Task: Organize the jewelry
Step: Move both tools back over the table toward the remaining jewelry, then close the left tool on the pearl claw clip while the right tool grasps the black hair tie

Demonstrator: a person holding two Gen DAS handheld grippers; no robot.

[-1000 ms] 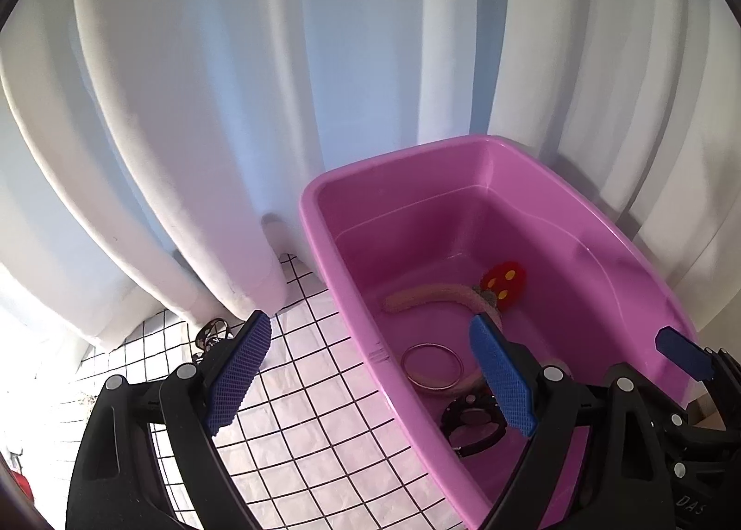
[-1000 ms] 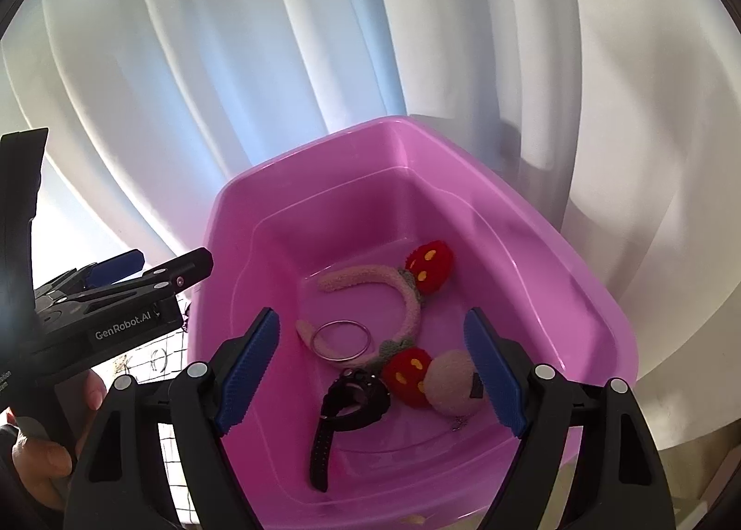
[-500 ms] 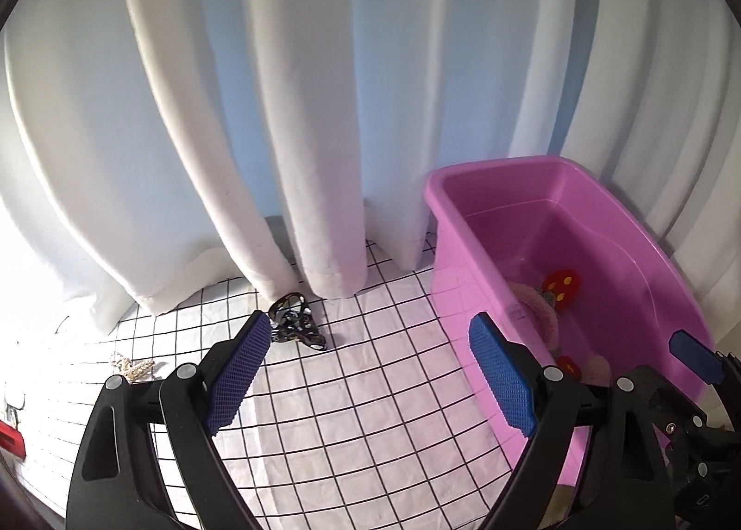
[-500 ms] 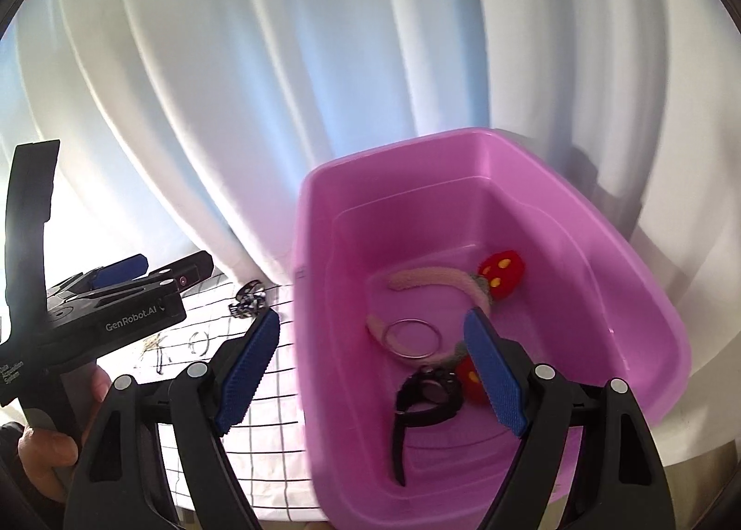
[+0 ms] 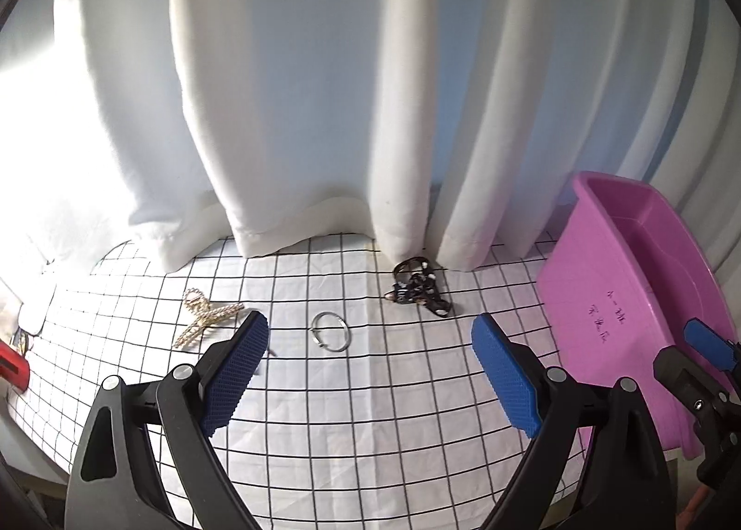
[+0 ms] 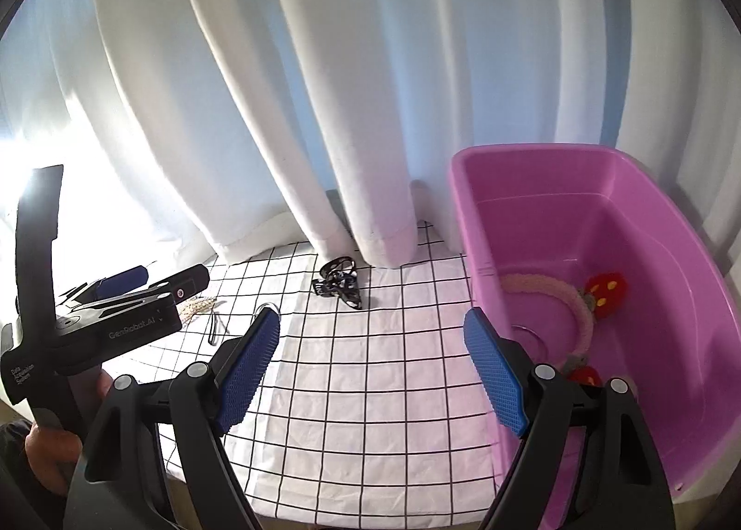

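Observation:
My left gripper (image 5: 370, 372) is open and empty above the checked cloth (image 5: 370, 414). Ahead of it lie a silver ring bangle (image 5: 329, 332), a gold pearl hair claw (image 5: 204, 318) to the left and a black patterned hair clip (image 5: 419, 287) near the curtain. My right gripper (image 6: 373, 368) is open and empty, beside the pink tub (image 6: 463, 206). The tub holds a pink headband (image 6: 555, 294) with red ears (image 6: 604, 287). The black clip (image 6: 340, 280) and the left gripper (image 6: 125, 312) show in the right wrist view.
White curtains (image 5: 301, 90) hang along the back of the table. The pink tub (image 5: 625, 298) stands at the right in the left wrist view. A red object (image 5: 11, 372) lies at the far left edge. A thin hair pin (image 6: 214, 331) lies on the cloth.
Both grippers swung left, away from the tub and toward the cloth. The bangle, gold claw and black clip came into the left view. Both stayed open.

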